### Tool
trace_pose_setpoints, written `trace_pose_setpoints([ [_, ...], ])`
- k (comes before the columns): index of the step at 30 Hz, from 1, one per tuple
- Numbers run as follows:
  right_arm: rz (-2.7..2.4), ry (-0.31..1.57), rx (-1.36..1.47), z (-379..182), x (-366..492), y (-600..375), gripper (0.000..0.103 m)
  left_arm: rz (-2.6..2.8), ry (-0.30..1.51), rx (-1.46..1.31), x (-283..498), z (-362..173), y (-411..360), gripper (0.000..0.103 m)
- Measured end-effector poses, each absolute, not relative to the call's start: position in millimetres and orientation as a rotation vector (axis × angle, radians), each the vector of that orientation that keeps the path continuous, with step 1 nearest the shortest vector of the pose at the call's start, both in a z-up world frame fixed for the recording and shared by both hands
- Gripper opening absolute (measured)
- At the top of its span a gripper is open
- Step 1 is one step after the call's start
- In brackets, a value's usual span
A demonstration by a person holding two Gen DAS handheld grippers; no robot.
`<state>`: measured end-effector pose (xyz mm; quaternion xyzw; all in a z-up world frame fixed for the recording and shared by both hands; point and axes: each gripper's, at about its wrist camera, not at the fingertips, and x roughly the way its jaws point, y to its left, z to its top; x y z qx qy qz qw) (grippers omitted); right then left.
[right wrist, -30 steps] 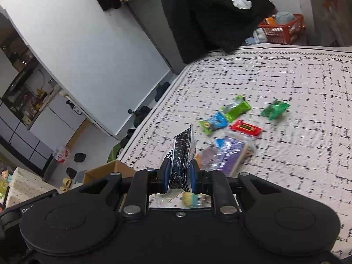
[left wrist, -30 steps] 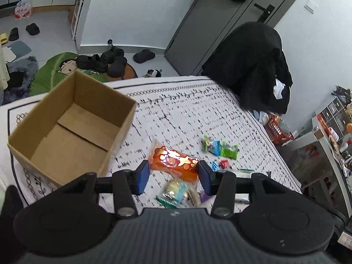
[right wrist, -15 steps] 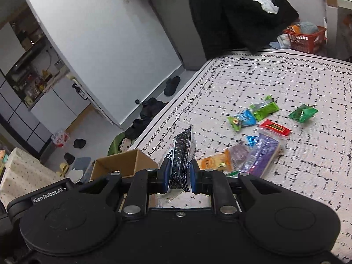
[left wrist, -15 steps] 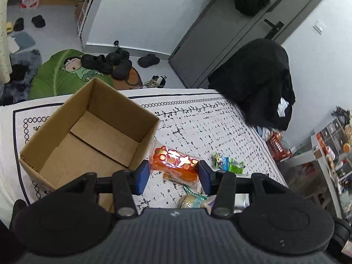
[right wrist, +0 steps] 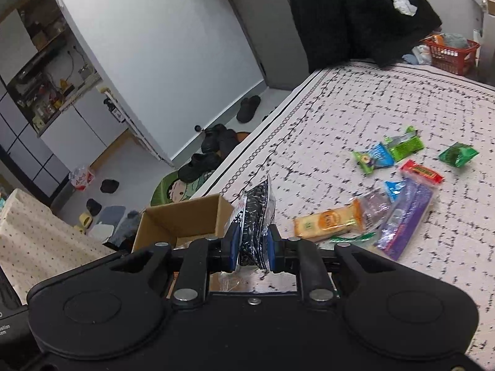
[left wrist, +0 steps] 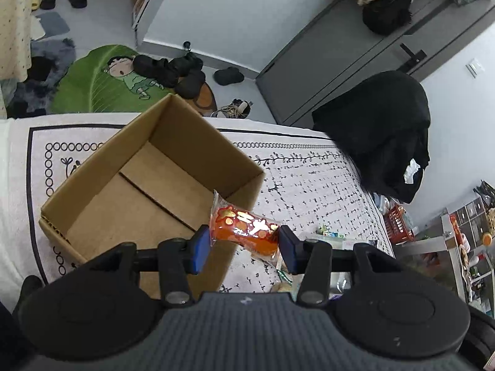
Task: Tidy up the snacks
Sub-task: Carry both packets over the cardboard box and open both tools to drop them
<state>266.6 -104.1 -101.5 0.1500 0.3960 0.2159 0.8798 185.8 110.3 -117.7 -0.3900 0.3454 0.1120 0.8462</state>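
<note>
My left gripper (left wrist: 244, 247) is shut on an orange snack packet (left wrist: 247, 228) with gold print, held crosswise just over the near right corner of an open, empty cardboard box (left wrist: 139, 185). In the right wrist view, my right gripper (right wrist: 252, 250) is shut on a black-and-white sunflower seed bag (right wrist: 256, 216) that stands upright between the blue pads. The same cardboard box (right wrist: 182, 219) lies just left of and beyond it. Several loose snacks stay on the patterned bed cover (right wrist: 371, 108): an orange biscuit pack (right wrist: 328, 221), a purple pack (right wrist: 405, 216), a red bar (right wrist: 422, 171) and green packets (right wrist: 458, 153).
The bed edge drops to a floor with black shoes (left wrist: 173, 71) and a green leaf mat (left wrist: 102, 80). A black coat (left wrist: 383, 130) hangs beyond the bed's far corner. A red basket (right wrist: 451, 51) sits on the floor at the far right.
Both grippers have carried their packets leftward toward the box. The box now sits closer and larger in the left wrist view, and it has come into the right wrist view.
</note>
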Motion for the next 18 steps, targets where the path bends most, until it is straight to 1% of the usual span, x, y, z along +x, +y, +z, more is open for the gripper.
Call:
trace_pose_setpoints([
  [9,0.52,0.843,0.283,-104,267,-69,0.018,0.336,0.751,-0.904,181,-135,138,0.047],
  [18,0.583,0.871,0.244,-107,263,-42,0.018,0.443,0.722,-0.929,174,-134,152,0.047],
])
